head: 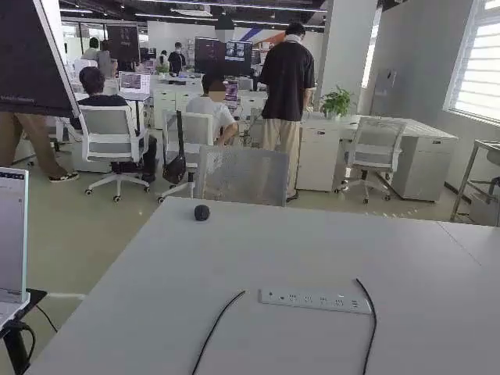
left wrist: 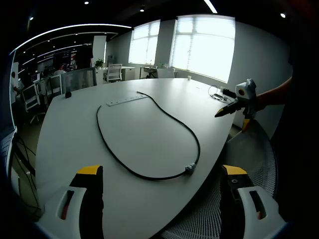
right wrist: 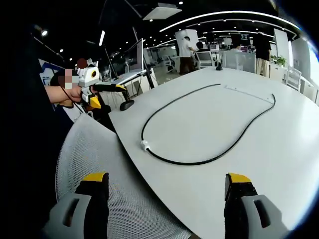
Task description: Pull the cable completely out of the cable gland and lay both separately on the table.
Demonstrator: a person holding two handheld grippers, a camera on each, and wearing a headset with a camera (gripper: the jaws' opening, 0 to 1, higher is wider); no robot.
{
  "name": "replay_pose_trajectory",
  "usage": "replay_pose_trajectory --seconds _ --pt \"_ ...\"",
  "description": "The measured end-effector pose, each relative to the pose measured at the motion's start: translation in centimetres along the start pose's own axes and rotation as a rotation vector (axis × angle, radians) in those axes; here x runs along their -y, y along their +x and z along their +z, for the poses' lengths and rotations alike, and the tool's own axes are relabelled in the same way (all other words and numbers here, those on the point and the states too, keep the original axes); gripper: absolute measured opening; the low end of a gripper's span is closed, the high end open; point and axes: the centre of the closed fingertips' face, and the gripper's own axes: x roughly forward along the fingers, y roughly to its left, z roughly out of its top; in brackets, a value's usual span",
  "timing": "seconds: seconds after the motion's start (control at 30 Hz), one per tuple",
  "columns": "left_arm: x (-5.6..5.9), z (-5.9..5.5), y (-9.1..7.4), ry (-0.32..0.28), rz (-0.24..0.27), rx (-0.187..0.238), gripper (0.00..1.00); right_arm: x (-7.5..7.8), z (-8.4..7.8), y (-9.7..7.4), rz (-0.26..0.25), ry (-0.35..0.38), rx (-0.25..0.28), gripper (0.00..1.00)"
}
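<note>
A long black cable (left wrist: 198, 144) lies in a loop on the white table (left wrist: 149, 139), and the small grey cable gland (left wrist: 190, 169) sits on its end near the table's edge. In the right gripper view the cable (right wrist: 199, 163) curves away from the gland (right wrist: 145, 146). My left gripper (left wrist: 162, 199) hangs open off the table's edge, nothing between its jaws. My right gripper (right wrist: 167, 204) is open too, above a mesh chair back (right wrist: 99, 164). Each gripper shows in the other's view: the right gripper (left wrist: 224, 110) and the left gripper (right wrist: 122, 88). Two cable stretches (head: 219, 320) run toward me.
A white power strip (head: 316, 301) lies mid-table, beside the cable. A small black round object (head: 201, 212) sits near the far edge, with a grey mesh chair (head: 242, 176) behind it. People sit and stand at desks beyond. A laptop (head: 12, 234) stands at the left.
</note>
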Motion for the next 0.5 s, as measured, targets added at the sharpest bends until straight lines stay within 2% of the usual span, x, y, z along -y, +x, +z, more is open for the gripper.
replay_pose_trajectory --seconds 0.23,0.5 --pt "0.0 0.5 -0.3 -0.003 0.009 0.025 0.99 0.0 0.8 -0.2 0.001 0.003 0.023 0.99" --pt "0.7 0.4 -0.3 0.009 -0.004 0.011 0.99 0.3 1.3 -0.9 -0.017 0.001 0.049 0.99"
